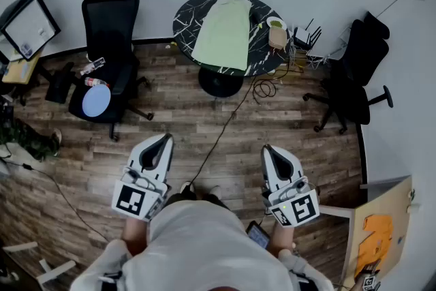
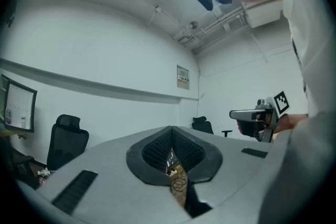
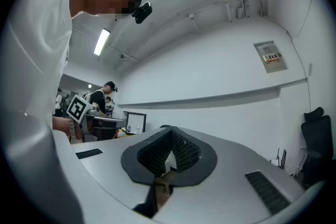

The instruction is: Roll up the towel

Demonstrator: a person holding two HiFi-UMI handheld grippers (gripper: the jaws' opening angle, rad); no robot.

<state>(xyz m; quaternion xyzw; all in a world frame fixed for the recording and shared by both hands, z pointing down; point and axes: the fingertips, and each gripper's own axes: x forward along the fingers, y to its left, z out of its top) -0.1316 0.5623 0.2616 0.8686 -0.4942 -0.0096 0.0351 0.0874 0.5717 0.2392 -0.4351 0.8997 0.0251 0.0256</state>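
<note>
A pale green towel (image 1: 223, 32) lies spread flat on a round dark marbled table (image 1: 184, 24) far ahead in the head view. My left gripper (image 1: 165, 138) and right gripper (image 1: 266, 148) are held level near my body, well short of the table. Both are shut with nothing between their jaws. In the left gripper view the left gripper (image 2: 170, 150) has its black pads pressed together, and the right gripper (image 2: 257, 119) shows off to the right. The right gripper view shows the right gripper (image 3: 169, 152) closed the same way. Neither gripper view shows the towel.
A black office chair (image 1: 107, 44) holding a blue disc and bottles stands left of the table; another black chair (image 1: 354, 75) stands right. A cable (image 1: 228, 123) runs across the wooden floor from the table. A small cup (image 1: 276, 34) sits on the table's right side.
</note>
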